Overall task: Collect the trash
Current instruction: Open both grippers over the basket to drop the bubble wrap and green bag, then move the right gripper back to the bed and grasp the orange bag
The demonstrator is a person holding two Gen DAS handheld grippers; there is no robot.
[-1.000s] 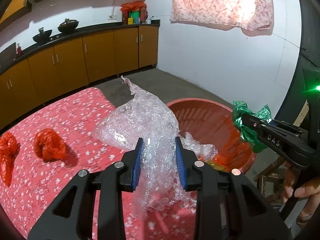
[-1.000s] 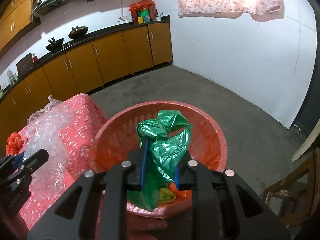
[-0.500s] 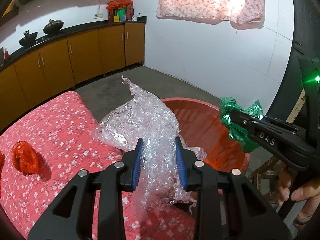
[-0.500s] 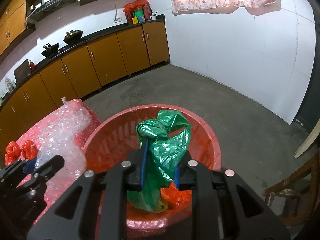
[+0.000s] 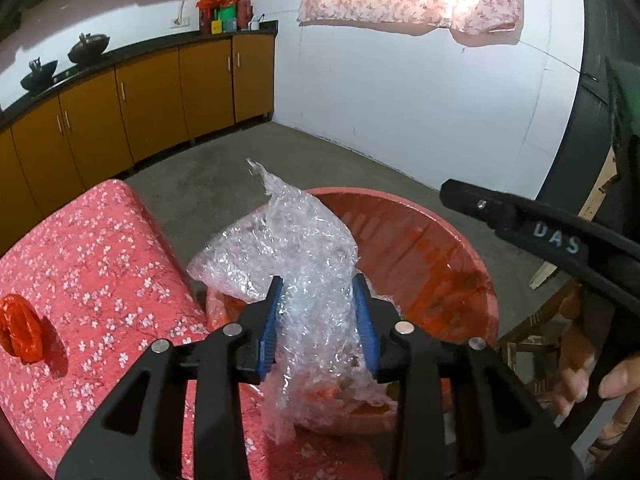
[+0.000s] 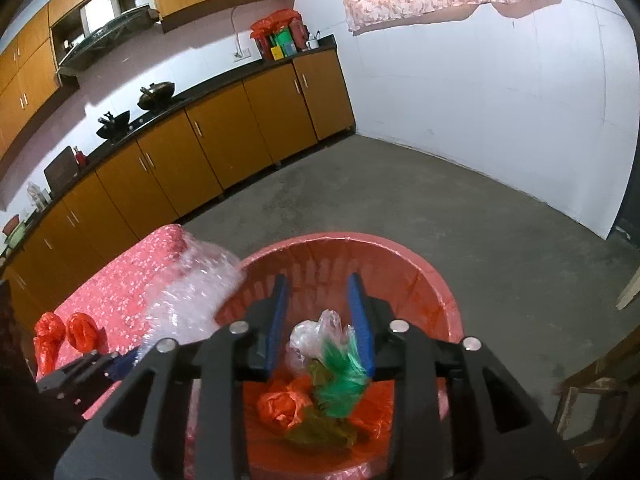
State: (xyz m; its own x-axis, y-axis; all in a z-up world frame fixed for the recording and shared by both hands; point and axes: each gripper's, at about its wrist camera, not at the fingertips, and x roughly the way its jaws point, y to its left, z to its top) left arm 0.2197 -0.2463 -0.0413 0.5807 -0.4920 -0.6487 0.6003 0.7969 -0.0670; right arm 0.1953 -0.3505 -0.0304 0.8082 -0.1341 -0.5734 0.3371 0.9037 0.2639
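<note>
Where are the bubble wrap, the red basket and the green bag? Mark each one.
bubble wrap (image 5: 308, 256): left wrist view, on its crinkled middle above the jaws.
red basket (image 6: 404, 256): right wrist view, on its far rim.
green bag (image 6: 340, 380): right wrist view, on its blurred body inside the basket.

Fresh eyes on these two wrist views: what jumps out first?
The crumpled bubble wrap clamped in the left hand-held gripper, poised over the near rim of the red basket. Then the right hand-held gripper, open above the basket, with a green plastic bag blurred just below it among the trash.
</note>
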